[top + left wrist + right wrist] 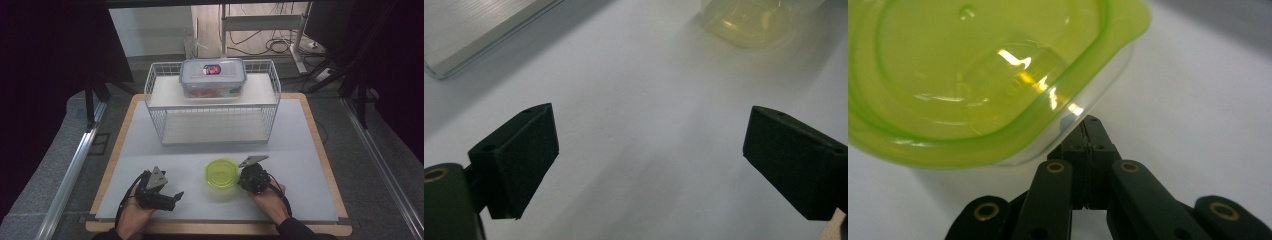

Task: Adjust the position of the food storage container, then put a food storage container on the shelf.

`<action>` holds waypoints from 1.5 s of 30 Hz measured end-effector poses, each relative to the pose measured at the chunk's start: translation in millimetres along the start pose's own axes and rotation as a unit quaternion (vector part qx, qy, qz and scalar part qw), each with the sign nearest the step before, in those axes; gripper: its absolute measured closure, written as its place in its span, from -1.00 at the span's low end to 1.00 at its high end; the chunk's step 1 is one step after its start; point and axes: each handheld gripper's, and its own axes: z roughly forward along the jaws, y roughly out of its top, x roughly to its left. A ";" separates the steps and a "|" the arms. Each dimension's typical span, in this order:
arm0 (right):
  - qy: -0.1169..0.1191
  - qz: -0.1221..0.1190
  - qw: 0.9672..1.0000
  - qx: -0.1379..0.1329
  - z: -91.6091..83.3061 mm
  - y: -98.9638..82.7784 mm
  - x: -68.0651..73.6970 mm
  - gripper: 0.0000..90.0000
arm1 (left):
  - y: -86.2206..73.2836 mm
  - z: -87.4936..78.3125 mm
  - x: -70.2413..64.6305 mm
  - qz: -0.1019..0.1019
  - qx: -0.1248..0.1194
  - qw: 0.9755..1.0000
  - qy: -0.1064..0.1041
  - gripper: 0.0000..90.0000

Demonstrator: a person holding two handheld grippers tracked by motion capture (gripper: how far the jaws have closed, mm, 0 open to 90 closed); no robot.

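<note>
The green tub [221, 173] sits on the bench [165, 150], near the front edge and in front of the wire rack [212, 107]. The right tongs [1087, 131] are clenched tight, with their tips right against the tub's side, under its lid rim. The left tongs [175, 196] are wide apart, gripping nothing, off to the tub's left.
</note>
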 end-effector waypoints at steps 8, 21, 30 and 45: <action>-0.014 0.007 1.000 -0.023 -20.1 -6.0 -19.7 0.82 | -0.6 1.5 -1.7 0.003 0.003 1.000 -0.003 -0.83; -0.015 -0.005 0.999 -0.032 -36.8 -16.7 -29.2 -0.02 | -2.3 3.3 -2.7 0.018 0.004 1.000 0.000 -0.83; -0.018 -0.006 0.999 -0.036 -37.5 -25.2 -37.2 -0.67 | -2.7 4.2 -3.7 0.021 0.006 1.000 0.001 -0.83; -0.011 0.019 0.999 -0.031 -44.7 -21.2 -36.5 -0.80 | -2.6 4.8 -4.6 0.024 0.006 1.000 0.001 -0.83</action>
